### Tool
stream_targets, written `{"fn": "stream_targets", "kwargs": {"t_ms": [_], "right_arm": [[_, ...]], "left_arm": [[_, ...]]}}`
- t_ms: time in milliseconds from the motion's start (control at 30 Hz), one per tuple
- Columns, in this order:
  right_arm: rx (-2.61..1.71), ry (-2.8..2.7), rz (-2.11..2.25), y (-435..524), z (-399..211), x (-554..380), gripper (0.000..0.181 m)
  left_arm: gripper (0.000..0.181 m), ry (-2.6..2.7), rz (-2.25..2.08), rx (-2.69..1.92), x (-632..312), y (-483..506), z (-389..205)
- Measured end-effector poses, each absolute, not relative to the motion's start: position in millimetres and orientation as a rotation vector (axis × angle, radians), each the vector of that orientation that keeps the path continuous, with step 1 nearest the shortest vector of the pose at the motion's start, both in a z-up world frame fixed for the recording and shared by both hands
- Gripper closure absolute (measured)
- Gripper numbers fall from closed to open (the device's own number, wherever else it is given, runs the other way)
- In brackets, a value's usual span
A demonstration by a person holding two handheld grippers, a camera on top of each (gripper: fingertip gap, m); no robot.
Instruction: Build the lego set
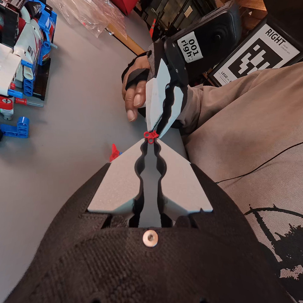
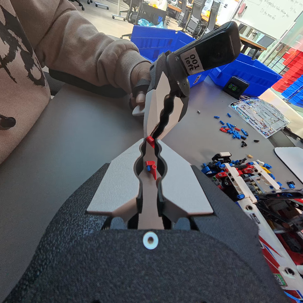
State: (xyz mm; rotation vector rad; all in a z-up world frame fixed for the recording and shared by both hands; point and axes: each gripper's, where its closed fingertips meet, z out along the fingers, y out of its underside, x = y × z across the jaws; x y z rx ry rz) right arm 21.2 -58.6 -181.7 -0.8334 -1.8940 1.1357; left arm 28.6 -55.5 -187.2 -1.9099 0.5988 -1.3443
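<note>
A small red connector piece (image 1: 150, 136) hangs above the grey table (image 1: 85, 91), pinched between the two grippers, which meet tip to tip. My left gripper (image 1: 150, 140) is shut on its lower end. My right gripper (image 1: 155, 133) comes down from above and is shut on its upper end. In the right wrist view the red piece (image 2: 150, 142) sits between my right gripper's tips (image 2: 150, 140), with the left gripper (image 2: 151, 135) reaching down onto it. A small red and blue assembly (image 2: 151, 168) lies on the table below; it also shows in the left wrist view (image 1: 114, 152).
The partly built white, red and blue lego car (image 2: 246, 188) stands at the right; it shows at the far left in the left wrist view (image 1: 24, 57). Loose blue pins (image 2: 232, 131), a printed sheet (image 2: 260, 114), blue bins (image 2: 164, 42) and a blue beam (image 1: 18, 127) lie around. A person's sleeve (image 2: 91, 54) is near. The grippers are tip to tip, or close to it.
</note>
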Motion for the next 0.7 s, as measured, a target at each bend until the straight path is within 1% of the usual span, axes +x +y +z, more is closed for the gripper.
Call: {"fn": "stream_targets", "kwargs": {"t_ms": [167, 333, 533, 700], "right_arm": [[-0.892, -1.891, 1.176, -56, -182, 21, 0.174], [-0.954, -1.855, 1.215, -48, -178, 21, 0.177], [-1.01, -1.865, 1.23, -47, -184, 20, 0.177], [-1.115, -1.836, 1.278, -40, -185, 18, 0.177]], "left_arm": [[0.175, 0.599, -1.306, -1.904, 27, -53, -188], [0.168, 0.649, -1.153, -1.907, 23, -48, -191], [0.173, 0.739, -0.962, -1.901, 27, -45, -195], [0.171, 0.803, -0.738, -1.833, 23, -38, -190]]}}
